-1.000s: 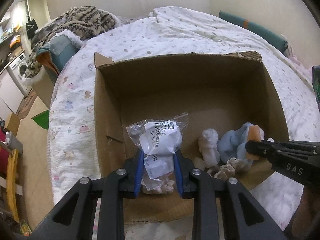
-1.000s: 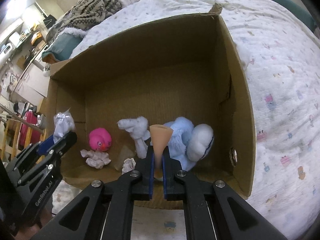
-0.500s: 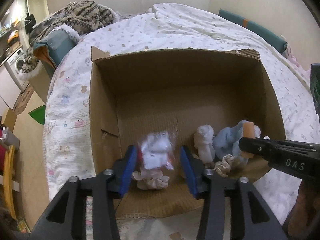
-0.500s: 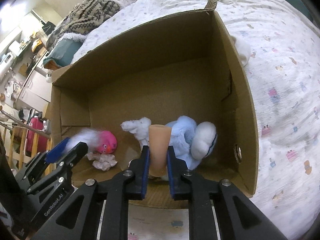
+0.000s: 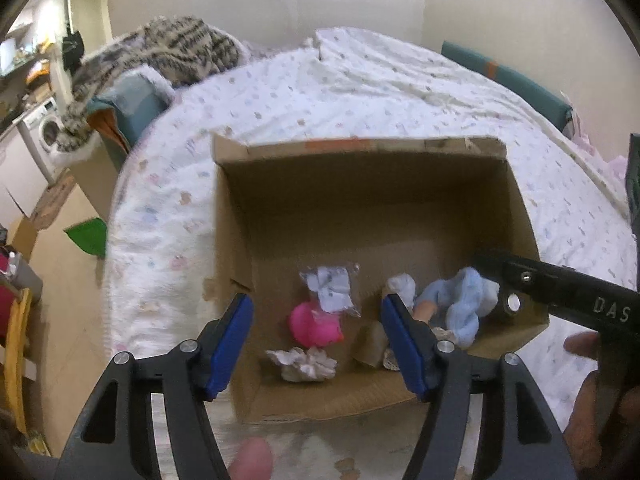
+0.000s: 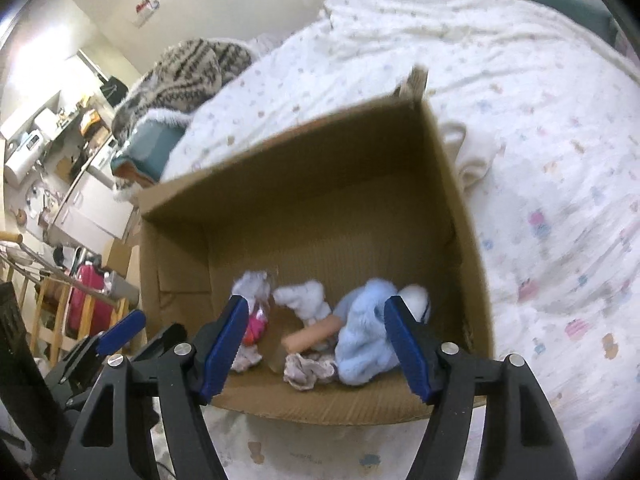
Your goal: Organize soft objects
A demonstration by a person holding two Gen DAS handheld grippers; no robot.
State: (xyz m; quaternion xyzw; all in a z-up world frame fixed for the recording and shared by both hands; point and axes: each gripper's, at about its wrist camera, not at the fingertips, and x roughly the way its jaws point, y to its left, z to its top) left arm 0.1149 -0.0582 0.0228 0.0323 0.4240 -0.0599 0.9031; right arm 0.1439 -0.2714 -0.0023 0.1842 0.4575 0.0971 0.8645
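An open cardboard box [image 5: 360,200] [image 6: 304,216] sits on the bed. Inside lie a clear plastic bag with a white label [image 5: 332,290] [image 6: 252,286], a pink plush [image 5: 314,326], a light blue plush [image 5: 464,306] [image 6: 368,332], a white cloth bundle [image 6: 308,300], an orange tube [image 6: 312,334] and crumpled cloths [image 5: 302,364] [image 6: 308,370]. My left gripper [image 5: 316,344] is open and empty above the box's near edge. My right gripper [image 6: 316,346] is open and empty over the near right part of the box.
The box rests on a white patterned bedspread [image 5: 400,92]. A striped blanket and a teal cushion [image 5: 132,100] lie at the bed's far left. The floor with a washing machine [image 5: 44,136] and furniture is to the left. A folded white cloth [image 6: 472,148] lies beside the box.
My left gripper opened and dropped the plastic bag into the box. My right gripper opened and released the orange tube, which now lies in the box. Both grippers pulled back and up.
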